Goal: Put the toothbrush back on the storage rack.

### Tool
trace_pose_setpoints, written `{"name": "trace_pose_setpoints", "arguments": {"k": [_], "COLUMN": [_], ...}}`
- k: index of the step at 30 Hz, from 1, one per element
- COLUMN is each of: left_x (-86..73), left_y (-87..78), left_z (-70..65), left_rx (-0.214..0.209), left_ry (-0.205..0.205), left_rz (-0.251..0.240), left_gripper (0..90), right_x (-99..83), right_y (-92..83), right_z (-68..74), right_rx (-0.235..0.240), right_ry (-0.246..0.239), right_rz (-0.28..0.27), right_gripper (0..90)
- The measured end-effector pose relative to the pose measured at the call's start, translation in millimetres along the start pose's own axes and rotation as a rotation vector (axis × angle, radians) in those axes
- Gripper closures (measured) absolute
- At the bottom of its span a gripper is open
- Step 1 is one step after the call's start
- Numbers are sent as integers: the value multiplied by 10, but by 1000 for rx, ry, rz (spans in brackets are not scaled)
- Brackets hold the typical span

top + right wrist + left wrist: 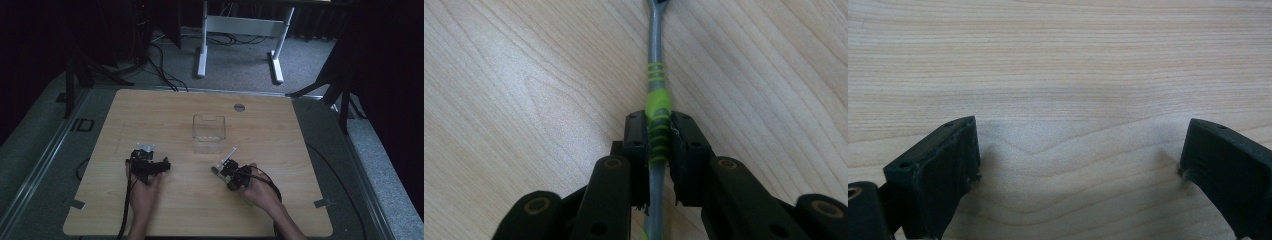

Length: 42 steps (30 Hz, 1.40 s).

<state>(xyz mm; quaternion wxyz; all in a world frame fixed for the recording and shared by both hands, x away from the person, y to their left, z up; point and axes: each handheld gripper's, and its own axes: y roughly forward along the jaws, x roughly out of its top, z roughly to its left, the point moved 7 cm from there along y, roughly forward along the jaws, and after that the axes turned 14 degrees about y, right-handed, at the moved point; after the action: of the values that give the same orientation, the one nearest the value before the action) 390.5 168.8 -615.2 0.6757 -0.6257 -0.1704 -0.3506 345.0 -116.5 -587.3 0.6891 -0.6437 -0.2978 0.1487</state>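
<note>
At the left of the high view, the left gripper [148, 156] sits low over the wooden surface [165, 112], held in the person's left hand [144, 187]. Its own view shows its jaws standing wide apart with bare wood grain between them; it holds nothing.

Toward the middle, a clear plastic container [209, 133] stands upright and open-topped on the surface, and appears empty. It lies well apart from the left gripper and nearer the right one.

At the right, the right gripper [223, 169], in the person's right hand [260, 192], is clamped on a toothbrush [657, 107]. The right gripper view shows both pads pressed against the green ribbed grip section of the grey handle, with the handle running straight on between the jaws and away from the camera toward the head end, which is cut off at the top edge. In the high view the toothbrush [230, 155] shows as a thin pale stick rising from the gripper and slanting up and slightly right, its free end pointing toward the near right corner of the container.

The coming move probably turns on that line: the toothbrush's long axis already aims at the container, which lies just ahead and a little left of the right gripper. The right hand is plainly the nearer one.
</note>
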Motion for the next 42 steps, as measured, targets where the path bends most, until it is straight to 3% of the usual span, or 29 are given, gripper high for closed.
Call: {"name": "trace_pose_setpoints", "arguments": {"k": [42], "left_x": [0], "left_y": [0], "left_z": [0], "left_rx": [0], "left_ry": [0], "left_rz": [-1], "left_gripper": [31], "right_x": [139], "right_y": [-363], "right_z": [-112], "right_rx": [22], "right_ry": [55], "right_rz": [-157], "right_gripper": [790]}}
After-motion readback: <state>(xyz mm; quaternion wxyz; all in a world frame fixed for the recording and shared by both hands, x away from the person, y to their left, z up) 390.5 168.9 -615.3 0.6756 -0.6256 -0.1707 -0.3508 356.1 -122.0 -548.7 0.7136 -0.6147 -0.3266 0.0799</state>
